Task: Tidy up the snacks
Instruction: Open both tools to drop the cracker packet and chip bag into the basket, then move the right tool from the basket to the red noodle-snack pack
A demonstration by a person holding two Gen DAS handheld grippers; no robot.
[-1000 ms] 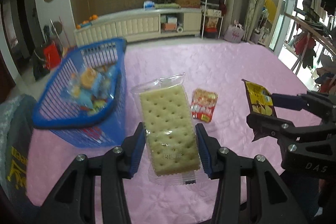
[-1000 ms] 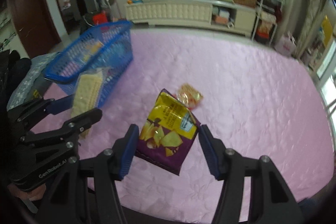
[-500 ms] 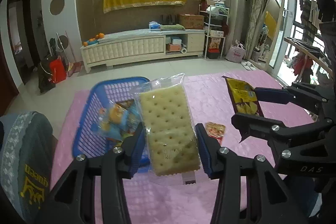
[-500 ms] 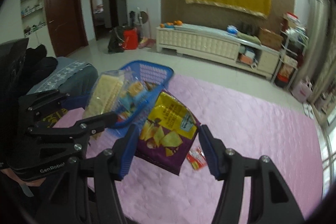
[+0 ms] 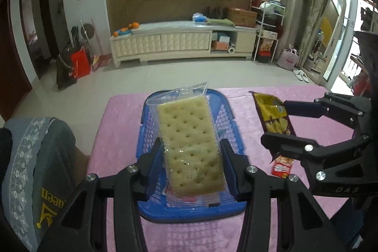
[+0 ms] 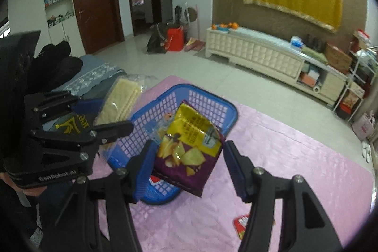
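Observation:
My left gripper (image 5: pixel 192 163) is shut on a clear-wrapped cracker pack (image 5: pixel 191 145) and holds it above the blue basket (image 5: pixel 189 211). My right gripper (image 6: pixel 189 167) is shut on a yellow and purple chip bag (image 6: pixel 189 148), held over the basket's (image 6: pixel 212 102) near right side. The basket holds several small snacks, mostly hidden by the packs. A small red snack packet (image 5: pixel 282 165) lies on the pink tablecloth to the basket's right; it also shows in the right wrist view (image 6: pixel 242 224). The right gripper (image 5: pixel 281 126) with its chip bag shows in the left wrist view.
The pink tablecloth (image 6: pixel 295 157) covers the table, whose far edge lies just beyond the basket. A chair with a grey lace-trimmed cover (image 5: pixel 35 157) stands at the table's left. Tiled floor and a white cabinet (image 5: pixel 184 44) lie beyond.
Both grippers have lifted and moved left with their packs, from over the tablecloth to over the blue basket. The red packet stays on the cloth.

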